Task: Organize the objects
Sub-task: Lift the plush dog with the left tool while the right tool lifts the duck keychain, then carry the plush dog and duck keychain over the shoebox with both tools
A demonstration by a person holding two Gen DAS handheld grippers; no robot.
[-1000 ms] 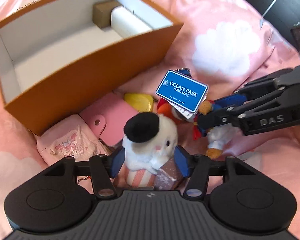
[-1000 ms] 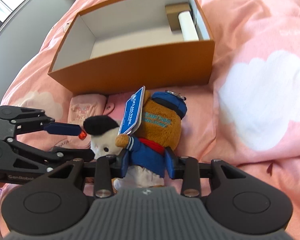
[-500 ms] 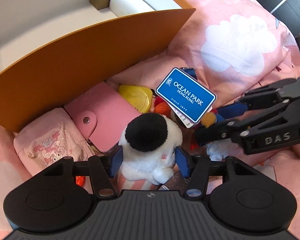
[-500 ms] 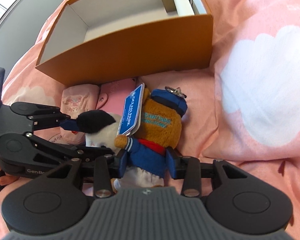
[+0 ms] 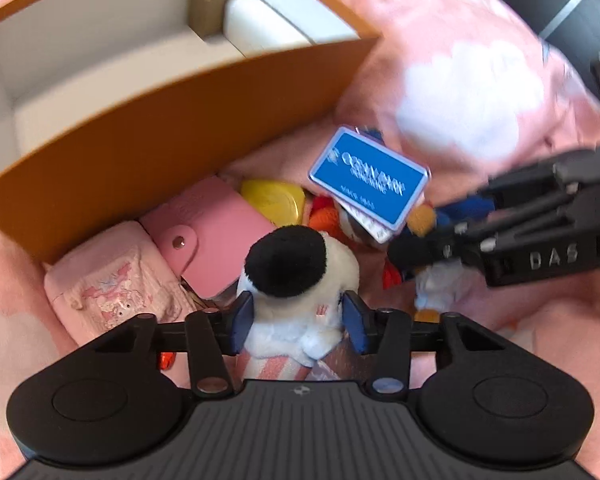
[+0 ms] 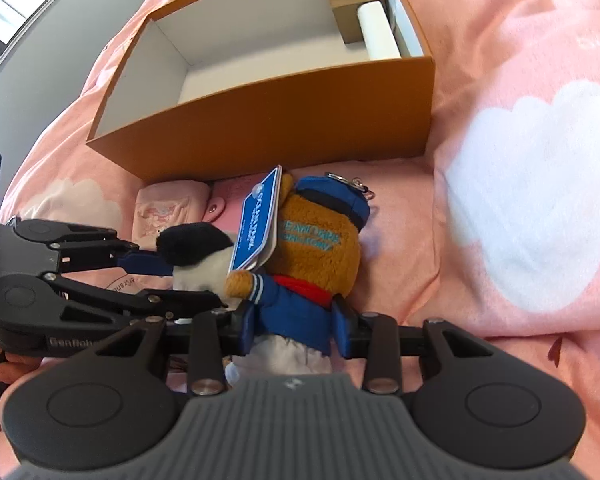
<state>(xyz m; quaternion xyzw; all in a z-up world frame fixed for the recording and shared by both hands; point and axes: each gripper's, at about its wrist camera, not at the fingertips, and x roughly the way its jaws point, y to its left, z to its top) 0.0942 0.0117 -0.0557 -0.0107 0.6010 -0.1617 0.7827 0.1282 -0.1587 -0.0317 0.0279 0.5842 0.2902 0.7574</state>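
Note:
My left gripper (image 5: 298, 322) is shut on a white plush toy with a black cap (image 5: 296, 280), also seen in the right wrist view (image 6: 200, 256). My right gripper (image 6: 296, 330) is shut on a brown bear plush in a blue jacket (image 6: 312, 252) with a blue Ocean Park tag (image 5: 368, 176). Both toys are lifted slightly off the pink bedding. An open orange box (image 6: 284, 120) with a white inside stands just beyond them; it also shows in the left wrist view (image 5: 172, 120).
A pink wallet (image 5: 212, 236), a pink printed pouch (image 5: 116, 284) and a yellow tin (image 5: 274, 198) lie against the box's front wall. Inside the box, at its right end, are a brown block (image 6: 346, 12) and a white roll (image 6: 376, 32). Pink cloud bedding (image 6: 540, 160) surrounds everything.
Both grippers have risen a little with their plush toys still held, and the box now appears farther below and ahead than half a second ago.

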